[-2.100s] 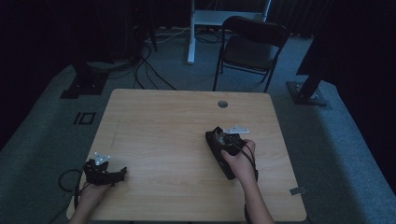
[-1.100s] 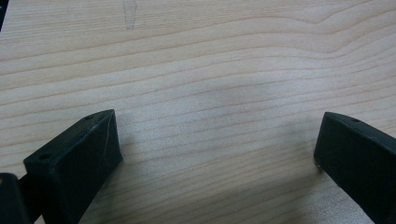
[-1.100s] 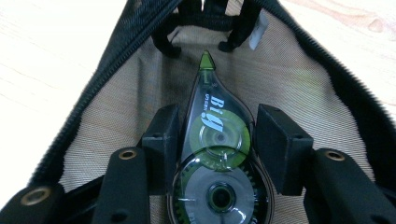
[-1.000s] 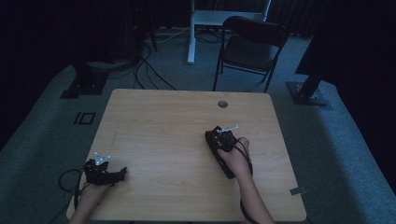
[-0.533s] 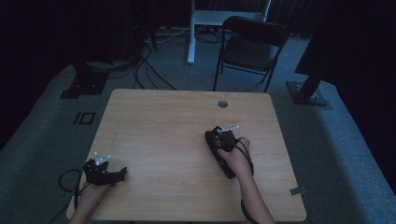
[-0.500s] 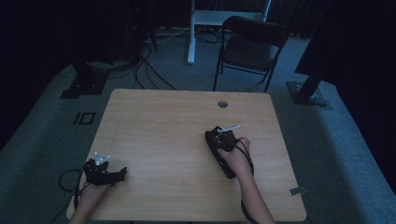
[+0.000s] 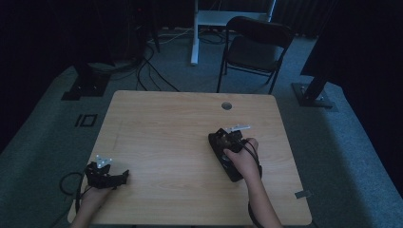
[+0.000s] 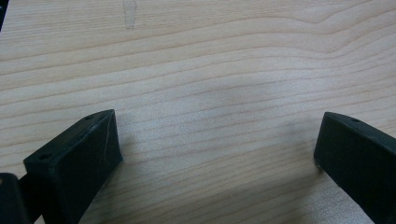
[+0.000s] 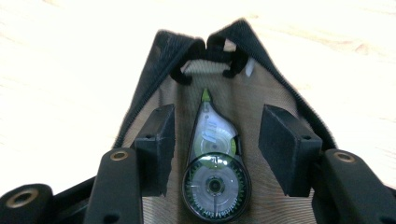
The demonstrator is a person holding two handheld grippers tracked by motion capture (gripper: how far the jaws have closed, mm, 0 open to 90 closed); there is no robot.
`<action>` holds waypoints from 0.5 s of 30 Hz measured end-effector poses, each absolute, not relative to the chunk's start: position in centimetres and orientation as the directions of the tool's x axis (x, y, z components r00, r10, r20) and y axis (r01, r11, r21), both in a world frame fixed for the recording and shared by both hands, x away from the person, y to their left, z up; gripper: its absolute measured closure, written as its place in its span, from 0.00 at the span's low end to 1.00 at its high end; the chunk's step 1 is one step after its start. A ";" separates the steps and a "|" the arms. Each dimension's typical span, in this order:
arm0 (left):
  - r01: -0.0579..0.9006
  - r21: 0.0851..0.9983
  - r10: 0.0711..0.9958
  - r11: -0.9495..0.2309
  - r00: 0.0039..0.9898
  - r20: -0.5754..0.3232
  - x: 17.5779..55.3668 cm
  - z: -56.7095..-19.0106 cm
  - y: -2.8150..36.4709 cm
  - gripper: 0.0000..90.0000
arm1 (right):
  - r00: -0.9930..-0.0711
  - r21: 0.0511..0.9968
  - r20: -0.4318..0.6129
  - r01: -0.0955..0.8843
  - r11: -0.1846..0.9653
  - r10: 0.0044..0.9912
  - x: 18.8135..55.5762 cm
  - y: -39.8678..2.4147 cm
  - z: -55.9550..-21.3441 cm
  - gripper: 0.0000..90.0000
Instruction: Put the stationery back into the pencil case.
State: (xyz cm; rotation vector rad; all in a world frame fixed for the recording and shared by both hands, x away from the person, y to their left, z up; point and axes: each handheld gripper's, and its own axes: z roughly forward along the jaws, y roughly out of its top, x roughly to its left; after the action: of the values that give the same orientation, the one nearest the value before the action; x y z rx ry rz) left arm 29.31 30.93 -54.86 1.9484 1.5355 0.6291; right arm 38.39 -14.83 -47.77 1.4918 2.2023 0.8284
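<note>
High view: wooden table, folding chair behind, grey carpet.

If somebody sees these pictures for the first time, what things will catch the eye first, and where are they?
In the right gripper view, a clear correction tape roller with a green tip lies inside an open black pouch, between the open jaws of the right tool. In the high view, the wooden table stands lit in a dark room, a folding chair behind it. The left tool is open over bare wood.
</note>
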 end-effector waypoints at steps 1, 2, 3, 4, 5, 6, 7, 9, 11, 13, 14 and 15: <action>0.703 0.689 0.973 -0.175 0.228 0.014 29.3 -54.9 30.9 0.01 | -0.381 0.648 0.034 0.712 0.269 0.924 38.3 -14.9 -47.6 0.51; 0.703 0.689 0.974 -0.174 0.228 0.014 29.3 -54.9 30.9 0.01 | -0.380 0.653 0.034 0.708 0.267 0.924 38.2 -15.0 -47.3 0.51; 0.703 0.689 0.973 -0.175 0.229 0.014 29.3 -54.9 30.9 0.01 | -0.382 0.660 0.039 0.703 0.263 0.923 38.1 -15.0 -47.1 0.50; 0.703 0.689 0.973 -0.175 0.228 0.014 29.3 -54.9 30.9 0.01 | -0.381 0.667 0.050 0.701 0.253 0.923 38.0 -15.1 -46.9 0.50; 0.703 0.689 0.974 -0.174 0.228 0.013 29.3 -54.9 30.9 0.01 | -0.384 0.675 0.054 0.694 0.250 0.922 37.9 -15.2 -46.6 0.50; 0.703 0.689 0.973 -0.175 0.228 0.014 29.3 -54.9 30.9 0.01 | -0.386 0.685 0.055 0.685 0.247 0.921 37.7 -15.3 -46.4 0.49; 0.703 0.689 0.974 -0.175 0.228 0.014 29.3 -54.9 30.9 0.01 | -0.391 0.694 0.066 0.679 0.239 0.918 37.6 -15.5 -46.1 0.48; 0.703 0.690 0.974 -0.174 0.228 0.013 29.3 -54.9 30.9 0.01 | -0.404 0.714 0.074 0.660 0.234 0.912 37.3 -15.8 -45.7 0.46; 0.703 0.690 0.974 -0.174 0.228 0.014 29.3 -54.9 30.9 0.01 | -0.423 0.731 0.088 0.642 0.230 0.902 37.1 -16.1 -45.3 0.43; 0.703 0.690 0.974 -0.174 0.228 0.013 29.3 -54.9 30.9 0.01 | -0.440 0.741 0.091 0.630 0.234 0.893 37.0 -16.3 -45.2 0.42; 0.703 0.690 0.974 -0.174 0.228 0.013 29.3 -54.9 30.9 0.01 | -0.452 0.750 0.091 0.617 0.238 0.887 36.8 -16.5 -45.0 0.39; 0.703 0.690 0.974 -0.174 0.228 0.013 29.3 -54.9 30.9 0.01 | -0.453 0.765 0.103 0.605 0.221 0.885 36.5 -16.9 -44.7 0.38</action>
State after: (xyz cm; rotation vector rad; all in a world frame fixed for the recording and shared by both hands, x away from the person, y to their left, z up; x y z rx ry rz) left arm 29.32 30.93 -54.86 1.9477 1.5359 0.6293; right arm 36.54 -16.90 -44.69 1.3839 2.1452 1.0907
